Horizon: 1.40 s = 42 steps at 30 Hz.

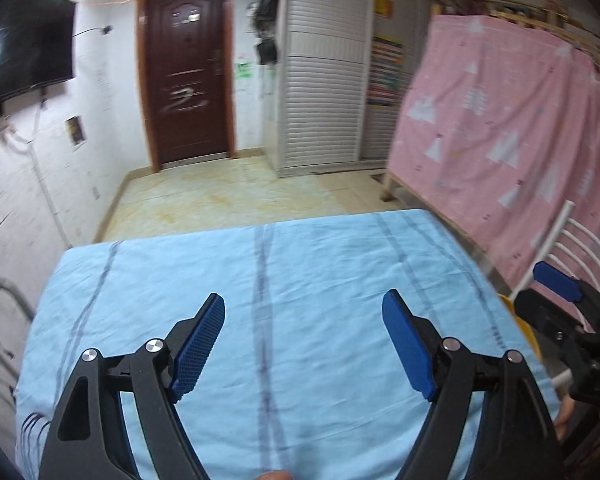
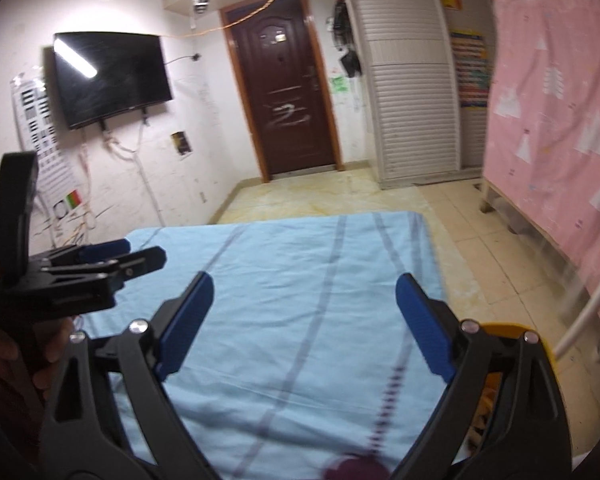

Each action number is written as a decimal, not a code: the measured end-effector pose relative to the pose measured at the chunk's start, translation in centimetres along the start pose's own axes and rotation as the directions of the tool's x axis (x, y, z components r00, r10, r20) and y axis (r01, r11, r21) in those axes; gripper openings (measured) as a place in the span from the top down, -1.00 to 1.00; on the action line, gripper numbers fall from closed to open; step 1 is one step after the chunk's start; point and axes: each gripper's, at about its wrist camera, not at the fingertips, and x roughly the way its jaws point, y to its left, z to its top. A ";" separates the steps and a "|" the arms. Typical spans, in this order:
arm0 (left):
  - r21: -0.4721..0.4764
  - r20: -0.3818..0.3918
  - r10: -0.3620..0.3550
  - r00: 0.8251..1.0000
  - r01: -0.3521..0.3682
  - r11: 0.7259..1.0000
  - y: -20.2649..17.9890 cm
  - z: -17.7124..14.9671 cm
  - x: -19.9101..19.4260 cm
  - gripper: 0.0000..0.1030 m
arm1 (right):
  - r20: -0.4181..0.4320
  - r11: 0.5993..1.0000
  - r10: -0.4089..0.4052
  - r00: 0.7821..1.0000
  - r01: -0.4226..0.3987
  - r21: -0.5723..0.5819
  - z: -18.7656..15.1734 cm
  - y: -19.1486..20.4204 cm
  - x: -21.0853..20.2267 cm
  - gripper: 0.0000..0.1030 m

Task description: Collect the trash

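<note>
My left gripper (image 1: pixel 304 340) is open and empty above a table covered with a light blue striped cloth (image 1: pixel 320 264). My right gripper (image 2: pixel 304 320) is also open and empty above the same cloth (image 2: pixel 300 264). A yellow bin (image 2: pixel 504 330) sits at the table's right edge, partly hidden behind the right finger; it also shows as a yellow sliver in the left wrist view (image 1: pixel 520 324). A dark purple blurred object (image 2: pixel 356 468) lies at the bottom edge of the right wrist view. I see no loose trash on the cloth.
A white metal chair back (image 1: pixel 580 248) stands right of the table. A pink patterned curtain (image 1: pixel 520 120) hangs on a wooden frame at right. A brown door (image 2: pixel 288 104), white slatted cabinets (image 2: pixel 412 80) and a wall TV (image 2: pixel 112 76) lie beyond.
</note>
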 end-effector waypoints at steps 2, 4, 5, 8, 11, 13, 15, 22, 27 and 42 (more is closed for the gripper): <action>-0.022 0.002 0.026 1.000 -0.026 0.999 1.5 -0.3 -0.3 -0.41 | -0.005 1.000 0.021 1.000 -0.022 -0.014 0.1 1.2 0.5 -0.72; -0.039 0.002 0.046 0.999 -0.046 0.998 2.8 -0.5 -0.5 -0.41 | -0.015 0.999 0.043 0.999 -0.043 -0.031 0.1 2.5 1.1 -0.72; -0.047 0.000 0.055 0.998 -0.055 0.997 3.4 -0.6 -0.6 -0.41 | -0.018 0.998 0.048 0.999 -0.048 -0.035 0.2 2.9 1.3 -0.72; -0.065 -0.002 0.078 0.997 -0.078 0.995 4.8 -1.3 -0.9 -0.41 | -0.030 0.996 0.064 0.998 -0.065 -0.052 0.3 4.2 2.0 -0.72; -0.081 -0.005 0.091 0.996 -0.091 0.993 6.0 -1.6 -1.2 -0.41 | -0.038 0.995 0.072 0.997 -0.075 -0.063 0.4 5.0 2.5 -0.72; -0.092 -0.005 0.098 0.995 -0.098 0.991 6.8 -1.8 -1.3 -0.41 | -0.043 0.995 0.075 0.996 -0.078 -0.069 0.5 5.5 2.7 -0.72; -0.099 -0.008 0.102 0.995 -0.102 0.990 7.3 -1.9 -1.3 -0.41 | -0.044 0.994 0.078 0.996 -0.081 -0.073 0.4 5.6 2.7 -0.72; -0.112 -0.010 0.110 0.994 -0.110 0.988 8.2 -2.1 -1.4 -0.41 | -0.053 0.993 0.077 0.996 -0.081 -0.084 0.4 6.3 3.0 -0.72; -0.114 -0.012 0.115 0.993 -0.116 0.987 8.4 -2.2 -1.5 -0.41 | -0.053 0.993 0.075 0.996 -0.079 -0.085 0.5 6.3 3.0 -0.72; -0.114 -0.011 0.125 0.992 -0.125 0.986 8.5 -2.2 -1.7 -0.41 | -0.053 0.993 0.076 0.996 -0.080 -0.085 0.5 6.2 3.0 -0.72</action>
